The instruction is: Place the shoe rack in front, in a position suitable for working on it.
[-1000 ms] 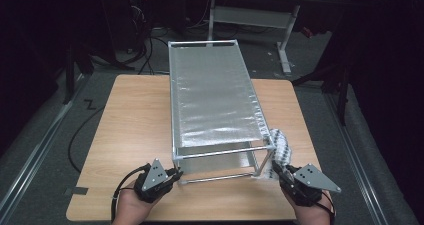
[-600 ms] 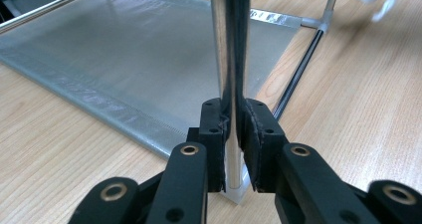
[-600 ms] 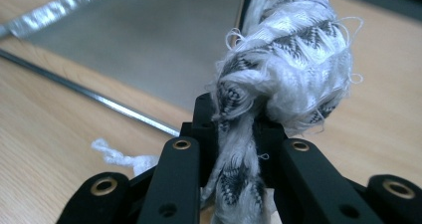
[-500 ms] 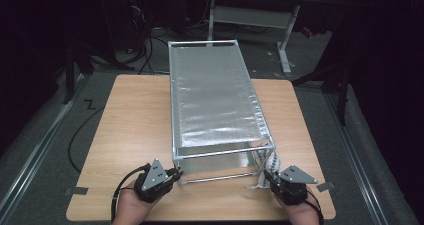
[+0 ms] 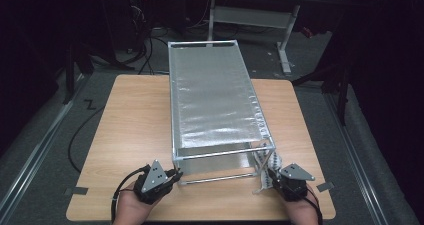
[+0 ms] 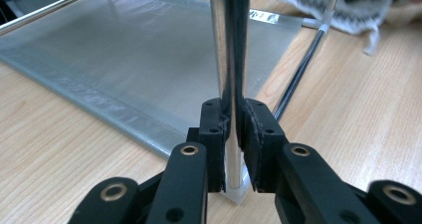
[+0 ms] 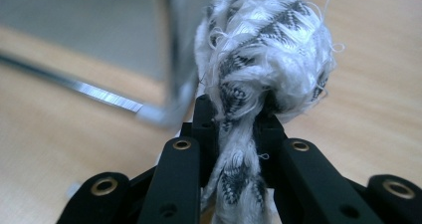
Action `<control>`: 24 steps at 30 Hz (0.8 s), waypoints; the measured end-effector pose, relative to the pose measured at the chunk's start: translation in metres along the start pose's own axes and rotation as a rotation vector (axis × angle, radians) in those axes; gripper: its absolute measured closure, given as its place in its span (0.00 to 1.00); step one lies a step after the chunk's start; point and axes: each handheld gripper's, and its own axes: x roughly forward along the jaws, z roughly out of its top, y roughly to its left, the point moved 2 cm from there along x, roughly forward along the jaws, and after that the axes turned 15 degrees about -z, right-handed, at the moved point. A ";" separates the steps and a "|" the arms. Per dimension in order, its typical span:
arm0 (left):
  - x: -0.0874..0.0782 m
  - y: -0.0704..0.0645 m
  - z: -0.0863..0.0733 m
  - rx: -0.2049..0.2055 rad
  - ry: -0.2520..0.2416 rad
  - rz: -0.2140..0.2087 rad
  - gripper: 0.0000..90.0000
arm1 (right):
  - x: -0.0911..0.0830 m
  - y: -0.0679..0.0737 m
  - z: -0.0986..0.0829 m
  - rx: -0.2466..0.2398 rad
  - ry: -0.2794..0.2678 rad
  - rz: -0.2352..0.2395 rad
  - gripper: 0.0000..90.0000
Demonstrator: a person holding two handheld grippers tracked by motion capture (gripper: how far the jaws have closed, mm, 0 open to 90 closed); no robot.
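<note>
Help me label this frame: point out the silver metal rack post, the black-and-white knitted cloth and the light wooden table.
silver metal rack post [image 6: 230, 45], left gripper view, shaft above the jaws
black-and-white knitted cloth [image 7: 268, 45], right gripper view, bunched top
light wooden table [image 5: 132, 130], high view, bare left part

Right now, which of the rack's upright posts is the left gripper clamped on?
The near-left corner post of the rack. The left gripper is shut on it just above its foot; the near-right post stands beside the cloth.

Your high cam looks forward and down over the desk [image 5: 130, 135]. Both claw cams sit super close, low at the rack [image 5: 215, 105] near corners.
</note>
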 end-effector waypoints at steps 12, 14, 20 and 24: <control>-0.013 -0.006 -0.008 -0.012 0.005 0.039 0.87 | 0.002 0.019 0.036 -0.006 -0.154 0.028 0.87; -0.015 -0.004 -0.009 -0.021 0.000 0.034 0.88 | -0.001 0.020 0.034 -0.013 -0.158 0.054 0.87; -0.006 0.000 -0.004 -0.023 -0.001 0.023 0.88 | -0.015 0.018 0.024 -0.033 -0.159 0.051 0.87; 0.007 0.001 0.004 -0.006 -0.002 -0.023 0.88 | -0.028 0.009 0.012 -0.012 -0.144 0.021 0.87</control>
